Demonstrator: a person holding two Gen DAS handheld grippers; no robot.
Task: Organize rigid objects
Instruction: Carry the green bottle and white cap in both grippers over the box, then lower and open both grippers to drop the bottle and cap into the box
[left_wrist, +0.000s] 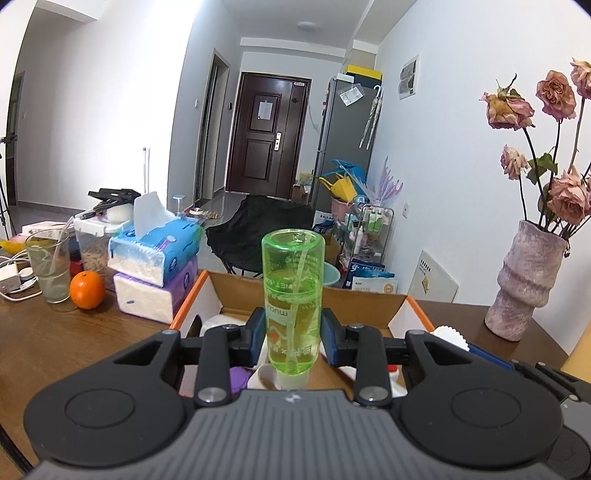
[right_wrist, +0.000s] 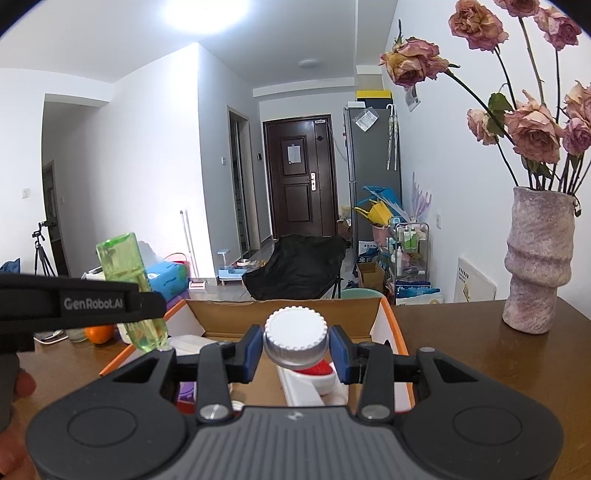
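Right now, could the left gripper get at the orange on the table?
Probably not. The left gripper is shut on the green bottle, so its jaws are taken. The orange lies off to its left, beside the tissue packs, with bare table before it.

This is a lived-in home, an apartment's main room opening onto a hallway. A dark panelled entrance door (left_wrist: 266, 134) closes the far end, with a grey refrigerator (left_wrist: 345, 136) beside it and umbrellas (left_wrist: 371, 114) hanging on the wall. A wooden counter (left_wrist: 74, 332) carries tissue packs (left_wrist: 155, 258), an orange (left_wrist: 87, 290), a drinking glass (left_wrist: 50, 266) and, at its right edge, a vase (right_wrist: 539, 262) of dried roses (right_wrist: 532, 133). A black folding chair (right_wrist: 295, 266) stands on the floor beyond, near a small wire trolley (right_wrist: 410, 247) of bottles.
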